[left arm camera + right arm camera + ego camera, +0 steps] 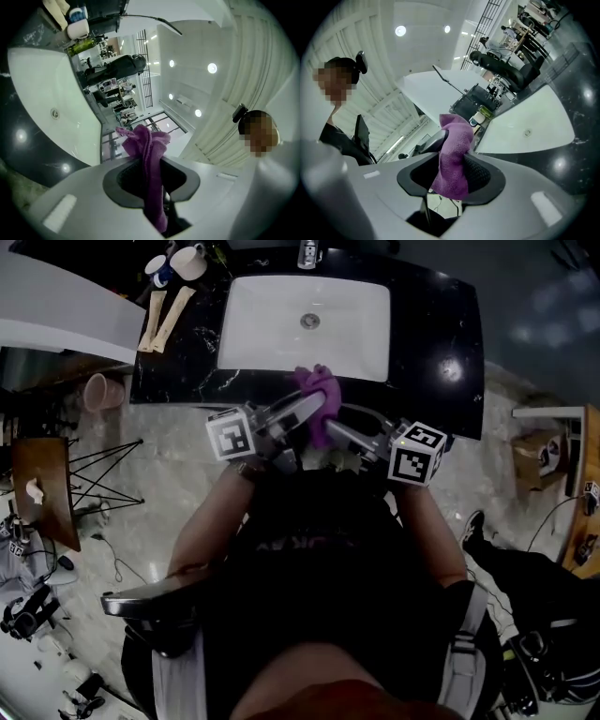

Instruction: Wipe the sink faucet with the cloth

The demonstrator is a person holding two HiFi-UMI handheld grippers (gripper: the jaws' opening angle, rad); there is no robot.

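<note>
A purple cloth (317, 390) hangs just in front of the white sink basin (272, 324), above the counter's near edge. My left gripper (314, 411) is shut on it; in the left gripper view the cloth (147, 154) is pinched between the dark pads and bunches above them. My right gripper (339, 429) meets it from the right, jaws spread wide. In the right gripper view the cloth (452, 159) drapes between the pads, leaning on the right one, unpinched, with the left gripper's finger (433, 140) behind it. The faucet (307, 253) stands at the basin's far rim.
The black marble counter (441, 334) surrounds the basin. White cups (187, 261) and wooden pieces (167, 315) lie at its far left. A pink cup (97, 390) and a wooden stool (42, 493) are left of the counter.
</note>
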